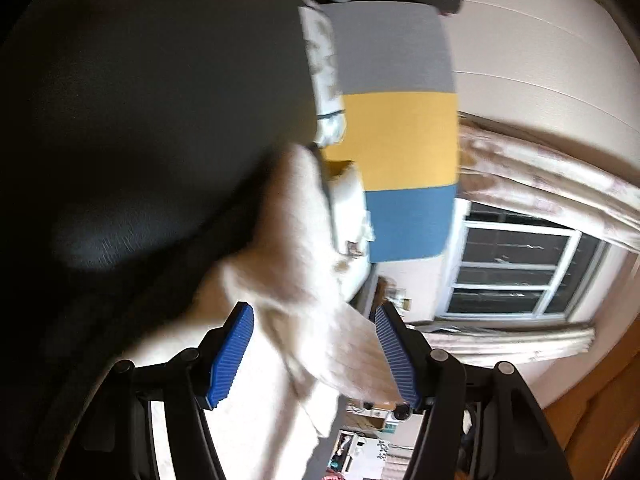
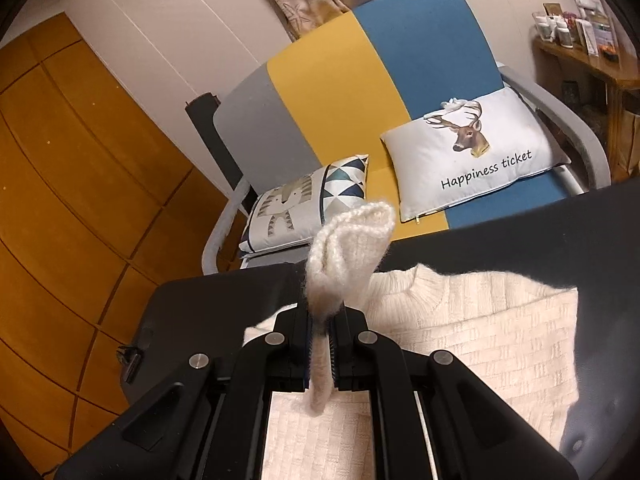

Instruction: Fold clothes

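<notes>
Left gripper (image 1: 314, 354) is seen in the left wrist view with its blue ribbed pads spread wide; a blurred fold of the cream knitted sweater (image 1: 304, 264) passes between them, but no pinch is made. Behind it, the black table (image 1: 140, 100) fills the left of the frame, with the grey, yellow and blue sofa (image 1: 400, 136), a window (image 1: 520, 272) and a pale curtain (image 1: 540, 168) beyond, all seen turned sideways.

In the right wrist view, the right gripper (image 2: 320, 332) is clamped on a cuff or hem of the sweater (image 2: 460, 320), which stands up above the jaws in a loop. The body of the garment is spread flat on the black table (image 2: 224, 296), its neckline toward the far edge, near the sofa (image 2: 340, 92). Two cushions are propped there: a cat cushion (image 2: 288, 212) and a deer cushion (image 2: 476, 152). A wooden floor (image 2: 60, 200) and a cluttered shelf (image 2: 576, 40) are also shown.

A fold appears to be in hand. It would be done well if the held part were carried across and laid straight on the body, the knit kept from stretching, and the left pads closed only on a single layer.
</notes>
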Action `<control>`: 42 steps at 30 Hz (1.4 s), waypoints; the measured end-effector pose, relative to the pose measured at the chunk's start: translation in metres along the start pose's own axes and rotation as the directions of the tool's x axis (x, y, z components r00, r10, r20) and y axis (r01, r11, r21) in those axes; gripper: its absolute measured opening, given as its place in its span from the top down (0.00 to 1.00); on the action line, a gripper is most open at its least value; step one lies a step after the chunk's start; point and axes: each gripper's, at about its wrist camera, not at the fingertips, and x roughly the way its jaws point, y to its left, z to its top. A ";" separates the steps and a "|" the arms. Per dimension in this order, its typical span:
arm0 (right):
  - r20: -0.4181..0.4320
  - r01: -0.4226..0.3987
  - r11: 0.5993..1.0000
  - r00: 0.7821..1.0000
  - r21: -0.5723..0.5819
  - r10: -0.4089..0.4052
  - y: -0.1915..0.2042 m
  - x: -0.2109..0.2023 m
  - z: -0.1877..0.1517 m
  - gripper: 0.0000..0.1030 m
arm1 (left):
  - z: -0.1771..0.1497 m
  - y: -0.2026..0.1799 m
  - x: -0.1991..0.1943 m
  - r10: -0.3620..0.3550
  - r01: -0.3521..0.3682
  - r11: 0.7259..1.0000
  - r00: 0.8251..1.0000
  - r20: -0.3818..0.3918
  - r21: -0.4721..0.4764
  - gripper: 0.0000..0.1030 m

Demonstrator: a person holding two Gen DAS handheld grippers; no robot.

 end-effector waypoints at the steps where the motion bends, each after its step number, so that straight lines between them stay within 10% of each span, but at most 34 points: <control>1: 0.000 -0.005 1.000 1.000 -0.007 0.005 0.004 0.000 0.001 0.93 | -0.005 -0.005 0.001 -0.016 0.016 1.000 1.000 -0.006 0.001 0.38; 15: 0.026 -0.059 0.988 0.998 -0.142 0.063 0.060 -0.023 0.010 0.93 | 0.018 0.015 0.046 0.016 -0.006 0.989 0.997 0.070 -0.148 0.38; 24: -0.057 0.029 0.999 0.998 -0.017 -0.030 -0.016 0.015 -0.035 0.93 | 0.045 0.014 0.012 0.046 -0.050 0.998 0.992 0.118 0.029 0.88; 34: -0.197 0.111 0.967 0.978 0.231 -0.066 -0.134 0.061 -0.124 0.93 | 0.048 0.038 0.009 0.067 -0.068 0.997 0.997 0.030 0.036 0.77; 42: -0.072 -0.002 0.999 0.997 0.041 0.005 -0.067 0.029 -0.073 0.93 | 0.047 -0.010 0.003 -0.045 0.025 0.982 0.994 0.104 0.185 0.90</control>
